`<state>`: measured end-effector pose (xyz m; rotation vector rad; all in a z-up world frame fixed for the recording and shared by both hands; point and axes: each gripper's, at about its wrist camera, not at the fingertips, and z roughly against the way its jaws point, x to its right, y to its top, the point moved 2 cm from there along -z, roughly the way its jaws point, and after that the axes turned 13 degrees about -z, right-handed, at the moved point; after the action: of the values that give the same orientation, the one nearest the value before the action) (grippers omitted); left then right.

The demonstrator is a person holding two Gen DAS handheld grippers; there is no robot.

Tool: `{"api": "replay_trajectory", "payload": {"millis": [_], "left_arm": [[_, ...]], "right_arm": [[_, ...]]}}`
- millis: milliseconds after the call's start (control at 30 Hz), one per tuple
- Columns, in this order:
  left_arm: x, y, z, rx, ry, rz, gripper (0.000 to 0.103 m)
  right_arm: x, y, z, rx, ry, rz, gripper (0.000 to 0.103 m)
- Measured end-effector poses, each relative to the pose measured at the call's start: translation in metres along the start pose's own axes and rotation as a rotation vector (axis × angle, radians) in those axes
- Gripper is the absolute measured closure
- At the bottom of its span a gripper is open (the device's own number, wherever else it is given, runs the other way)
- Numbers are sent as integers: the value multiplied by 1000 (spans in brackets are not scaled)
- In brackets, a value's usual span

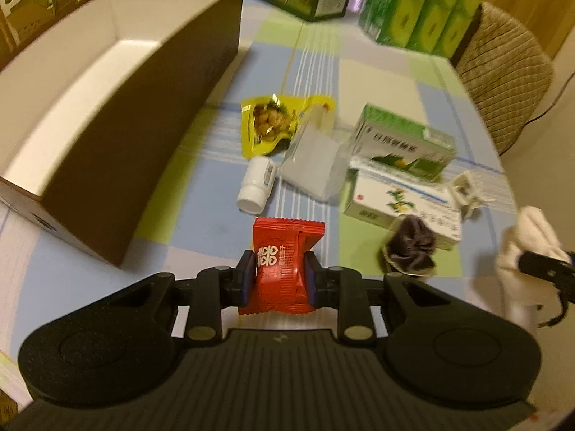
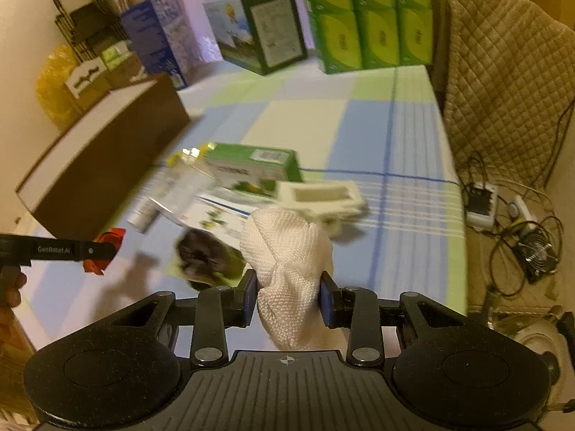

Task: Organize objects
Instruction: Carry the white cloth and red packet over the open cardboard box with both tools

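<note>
Left wrist view: the left gripper (image 1: 280, 276) sits low centre, fingers partly drawn in and pinching a red packet (image 1: 284, 264).
Red packet: long axis runs up the frame, along the fingers; its crimped top edge points away from the camera, its lower end sits between the pads, above the surface (image 1: 377, 72).
Box: a brown box (image 1: 118, 136) with a white inside fills the upper left, open top showing, well to the left of the packet.
Loose things, mid frame: a white bottle (image 1: 257, 185) lies on its side, cap toward the camera; beyond it a yellow pouch (image 1: 273, 124); right of the bottle a clear bag (image 1: 312, 160); further right a green carton (image 1: 406, 143) leans on a white carton (image 1: 399, 203), with a dark scrunchie (image 1: 409, 248) at its near corner.
Right wrist view: the right gripper (image 2: 288, 300) sits low centre, fingers about half closed and clamped on a white cloth (image 2: 287, 255).
White cloth: a bunched lump, long axis up the frame, bulging above the pads and hanging below them.
Behind cloth: a white tray (image 2: 320, 195) lies on the surface, blurred.
Left edge of right view: the red packet shows in the other gripper's tip, near the brown box.
</note>
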<state>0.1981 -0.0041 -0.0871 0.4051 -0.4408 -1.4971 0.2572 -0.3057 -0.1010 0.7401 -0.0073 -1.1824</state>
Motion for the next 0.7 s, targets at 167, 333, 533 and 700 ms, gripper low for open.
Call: {"api": "replay_trajectory", "payload": {"millis": [167,333,533,700], "left_arm": [[-18,5,34,54,-40,-35,79],[-45,12,64,108,-66,-57,79],[-94,17,93,174,-68,-56,79],[-136,21,105,206,-48,-43,79]], "right_arm": [[-41,0,6,27,66,-16,71],[-96,-1,7,55,122,-8,71],[-169,0,-4,67,195,26,71],[-231,2,-22,66,256,74,71]]}}
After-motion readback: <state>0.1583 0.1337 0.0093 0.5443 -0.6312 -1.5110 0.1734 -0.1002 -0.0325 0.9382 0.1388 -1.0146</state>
